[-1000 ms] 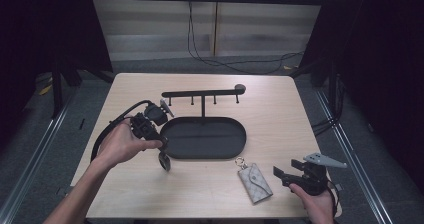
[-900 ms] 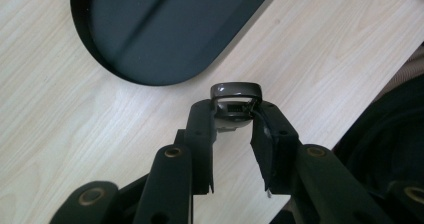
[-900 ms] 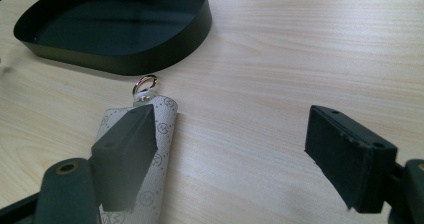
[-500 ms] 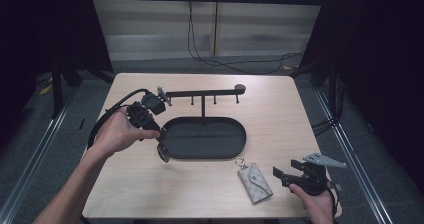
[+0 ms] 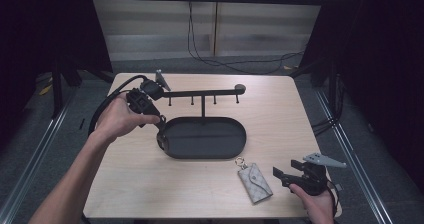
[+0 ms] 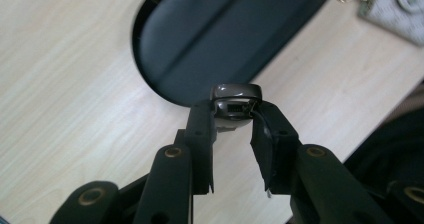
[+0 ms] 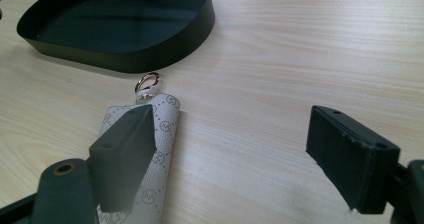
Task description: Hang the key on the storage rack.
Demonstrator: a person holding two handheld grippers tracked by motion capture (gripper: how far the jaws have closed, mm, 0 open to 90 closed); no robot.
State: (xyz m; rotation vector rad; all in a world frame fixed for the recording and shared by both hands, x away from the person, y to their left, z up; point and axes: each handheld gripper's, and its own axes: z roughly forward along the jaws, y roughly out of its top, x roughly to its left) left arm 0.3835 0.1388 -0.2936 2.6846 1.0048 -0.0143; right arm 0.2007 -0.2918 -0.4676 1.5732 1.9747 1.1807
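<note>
The left claw (image 6: 235,115), clamped on a small dark fob (image 6: 236,100) above the tray (image 5: 210,139), likely hangs it next, while the right claw (image 7: 235,149) gapes beside the key pouch (image 7: 150,154).

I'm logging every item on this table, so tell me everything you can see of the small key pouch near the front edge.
The key pouch is a small, flat, pale grey-beige case with a fine repeating printed pattern, looking like leather or coated fabric. A gold-coloured ring is attached at its top end, pointing toward the black oval tray but apart from it. It lies flat on the light wooden table, slightly angled. The right gripper, open, sits just beside it; contact cannot be told.
</note>
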